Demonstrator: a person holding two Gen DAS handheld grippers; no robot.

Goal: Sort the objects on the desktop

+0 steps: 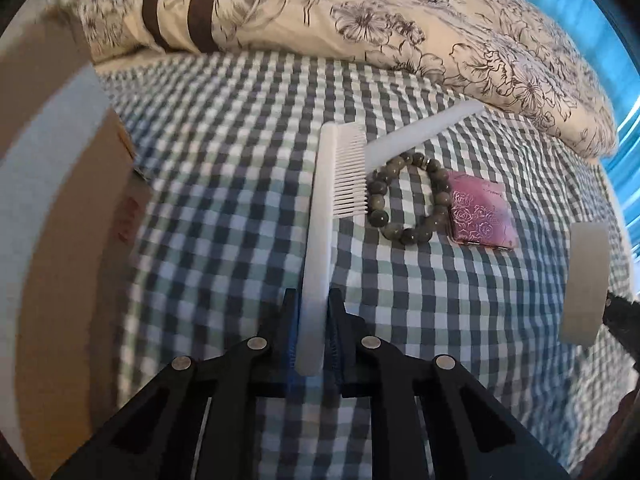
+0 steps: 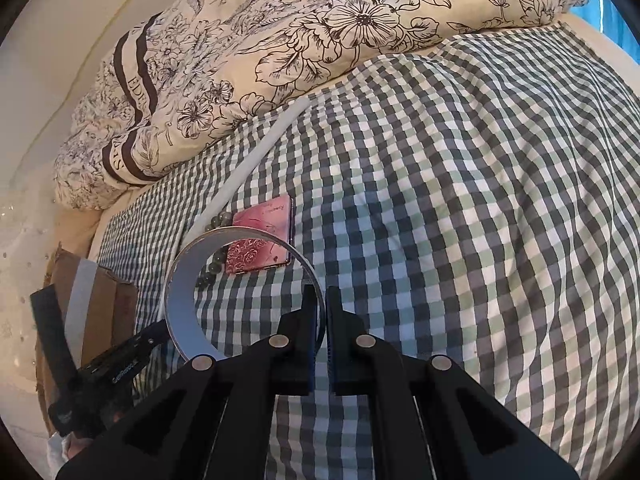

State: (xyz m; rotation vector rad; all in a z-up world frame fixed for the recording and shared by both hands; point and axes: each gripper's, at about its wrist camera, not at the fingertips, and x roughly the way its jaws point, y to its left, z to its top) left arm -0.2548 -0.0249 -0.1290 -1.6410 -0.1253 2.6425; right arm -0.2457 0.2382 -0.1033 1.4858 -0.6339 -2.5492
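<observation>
While the left tool [image 1: 314, 320] pinches a smooth white comb [image 1: 320, 216], round beads [image 1: 408, 196] lie beside.

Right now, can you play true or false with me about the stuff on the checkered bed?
1. The left tongs pinch a white comb. True.
2. The right tongs hold a tape roll by its wall. True.
3. The bead bracelet lies in the cardboard box. False: it lies on the checkered sheet.
4. The pink case has stripes. False: roses.
</observation>
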